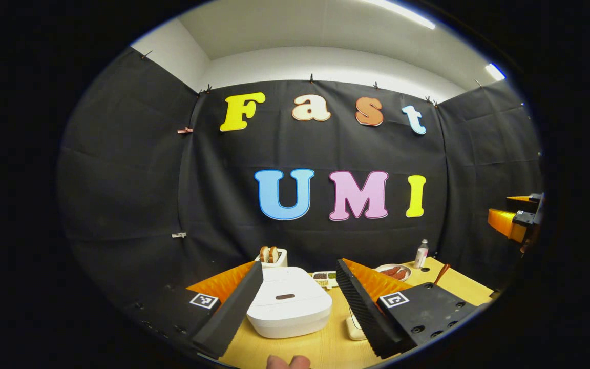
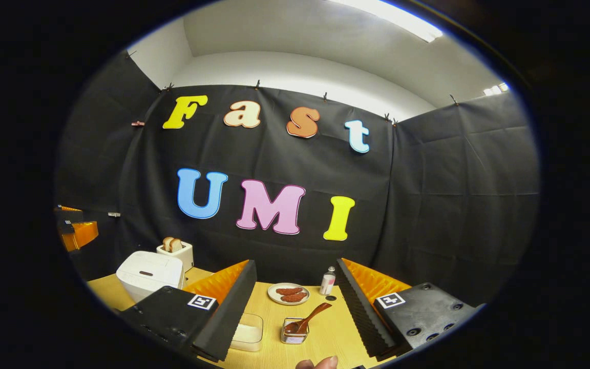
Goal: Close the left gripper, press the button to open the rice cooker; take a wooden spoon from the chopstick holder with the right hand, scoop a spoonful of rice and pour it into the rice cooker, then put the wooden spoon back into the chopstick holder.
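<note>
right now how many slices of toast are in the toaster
2. Both slices of toast stand side by side in the slots of the white toaster, at the back of the table behind the rice cooker. Anything deeper in the slots would be hidden.

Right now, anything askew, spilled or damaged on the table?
Nothing stands out. The rice cooker sits shut and level, the wooden spoon leans in its chopstick holder, no spill visible on the table.
</note>
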A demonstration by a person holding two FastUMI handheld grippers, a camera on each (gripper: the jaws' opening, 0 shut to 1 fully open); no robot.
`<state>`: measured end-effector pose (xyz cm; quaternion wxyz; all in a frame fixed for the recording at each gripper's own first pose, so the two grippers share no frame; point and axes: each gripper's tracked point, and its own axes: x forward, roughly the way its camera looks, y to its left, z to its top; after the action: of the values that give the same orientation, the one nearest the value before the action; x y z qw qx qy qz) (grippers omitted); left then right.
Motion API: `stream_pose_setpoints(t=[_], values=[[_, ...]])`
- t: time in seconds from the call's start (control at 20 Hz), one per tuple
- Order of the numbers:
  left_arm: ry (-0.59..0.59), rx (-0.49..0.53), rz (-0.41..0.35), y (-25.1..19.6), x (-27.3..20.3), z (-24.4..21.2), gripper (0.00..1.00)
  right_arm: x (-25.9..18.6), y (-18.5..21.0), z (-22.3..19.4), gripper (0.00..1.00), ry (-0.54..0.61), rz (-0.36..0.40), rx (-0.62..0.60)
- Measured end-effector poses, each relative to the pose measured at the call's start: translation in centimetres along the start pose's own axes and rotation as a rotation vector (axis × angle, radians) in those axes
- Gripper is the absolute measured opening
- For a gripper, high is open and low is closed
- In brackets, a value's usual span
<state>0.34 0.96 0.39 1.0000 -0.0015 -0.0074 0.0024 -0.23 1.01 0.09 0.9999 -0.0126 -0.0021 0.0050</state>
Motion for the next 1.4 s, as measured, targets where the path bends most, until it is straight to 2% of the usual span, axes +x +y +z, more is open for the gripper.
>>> stream_pose_setpoints(t=[0.4, 0.6, 0.7, 0.85, 0.9, 0.95, 1.05, 1.15, 1.3, 1.4], values=[[-0.014, -0.012, 0.004, 0.3, -0.4, 0.6, 0.99, -0.5, 0.2, 0.9, 0.97, -0.018, 0.006, -0.012], [-0.023, -0.002, -0.023, 0.0, -0.5, 0.9, 0.97, -0.7, -0.3, 0.9, 0.97, -0.028, -0.008, -0.035], [-0.023, 0.005, -0.058, -0.4, -0.6, 0.9, 0.84, -0.6, -0.1, 0.3, 0.97, -0.019, -0.004, -0.04], [0.003, -0.022, -0.178, -1.9, -0.5, 0.0, 0.49, -0.5, 0.2, -0.4, 0.97, -0.003, -0.001, -0.033], [0.016, -0.015, -0.181, -1.4, -0.3, -0.4, 0.47, -0.5, 0.5, -0.7, 0.97, 0.003, 0.003, -0.032], [0.035, -0.003, -0.184, -0.9, 0.0, -1.2, 0.26, -0.4, 0.6, -1.1, 0.97, 0.007, 0.006, -0.033], [0.089, -0.002, -0.246, -1.6, 0.2, -2.7, 0.08, -0.2, 0.7, -1.7, 0.97, 0.017, 0.008, -0.034], [0.134, -0.037, -0.314, -2.0, 0.8, -3.9, 0.06, -0.1, 1.0, -2.5, 0.98, 0.029, 0.015, -0.032], [0.217, -0.012, -0.279, 0.4, 3.3, -6.7, 0.06, 0.3, 1.4, -3.9, 0.97, 0.049, 0.031, -0.046], [0.253, 0.014, -0.283, 0.9, 5.5, -7.8, 0.06, 0.5, 1.2, -4.7, 0.97, 0.054, 0.027, -0.042]])
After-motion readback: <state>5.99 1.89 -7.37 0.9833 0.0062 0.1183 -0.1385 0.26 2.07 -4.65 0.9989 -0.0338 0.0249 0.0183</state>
